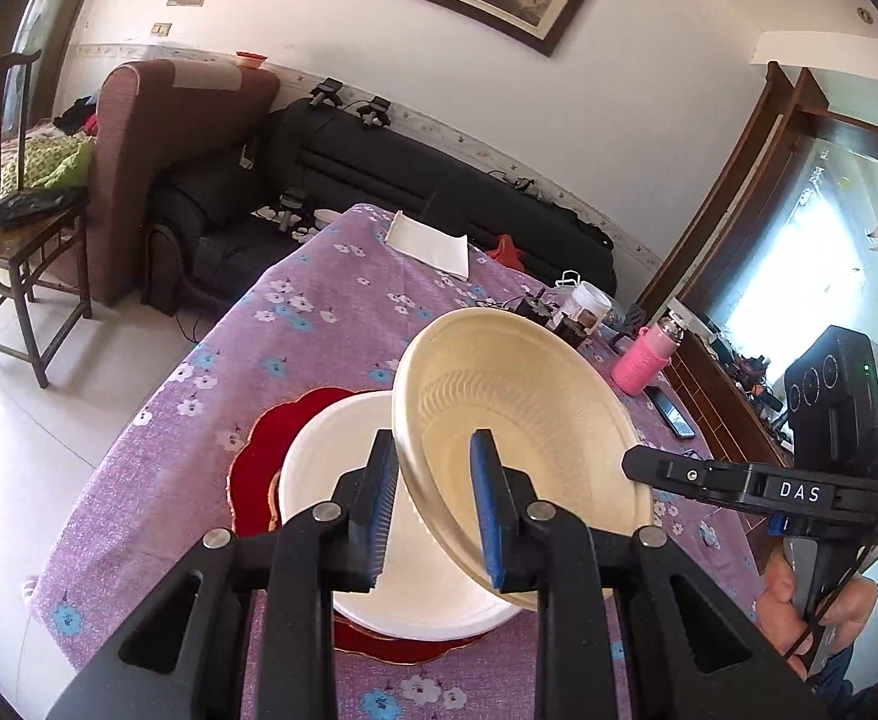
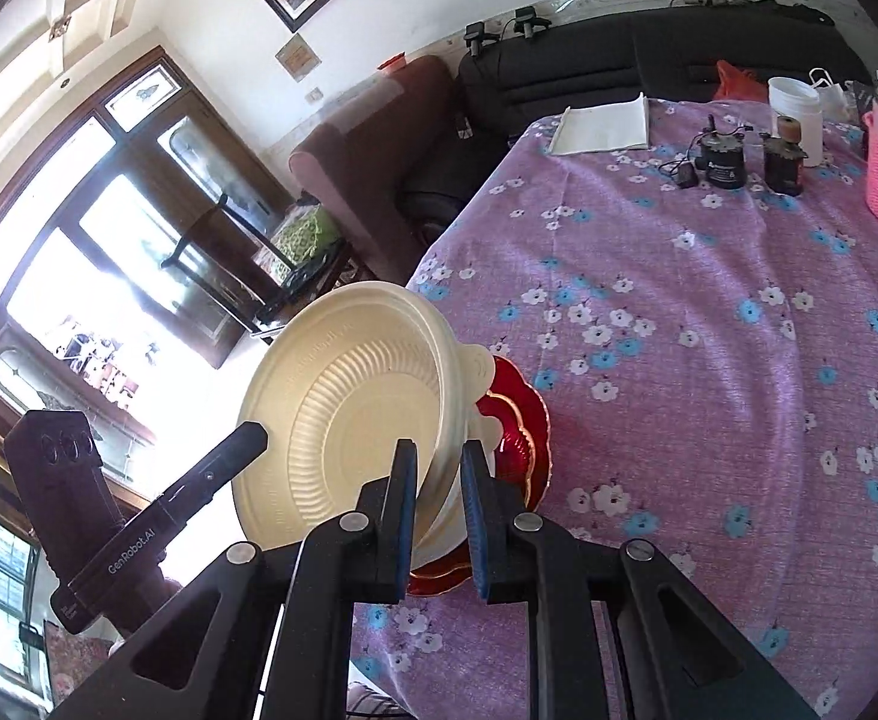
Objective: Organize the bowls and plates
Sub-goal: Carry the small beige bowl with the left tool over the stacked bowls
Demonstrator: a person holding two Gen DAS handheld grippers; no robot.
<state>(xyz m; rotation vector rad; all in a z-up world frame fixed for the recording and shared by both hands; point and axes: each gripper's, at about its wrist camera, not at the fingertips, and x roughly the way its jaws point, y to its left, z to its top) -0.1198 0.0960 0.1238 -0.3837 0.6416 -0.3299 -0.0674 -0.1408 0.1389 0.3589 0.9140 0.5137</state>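
Two grippers share one cream bowl [image 1: 517,438]: left gripper [image 1: 432,516] and right gripper [image 2: 439,516] each have fingers clenched on opposite rims, likely to steady its thin, ribbed, disposable shell. It hangs tilted above a white bowl [image 1: 330,468] stacked on red plates [image 1: 258,468] on the worktop [image 1: 198,450].

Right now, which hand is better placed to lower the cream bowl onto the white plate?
Left, probably: the left gripper holds the cream bowl directly above the white plate; the right gripper grips beside it.
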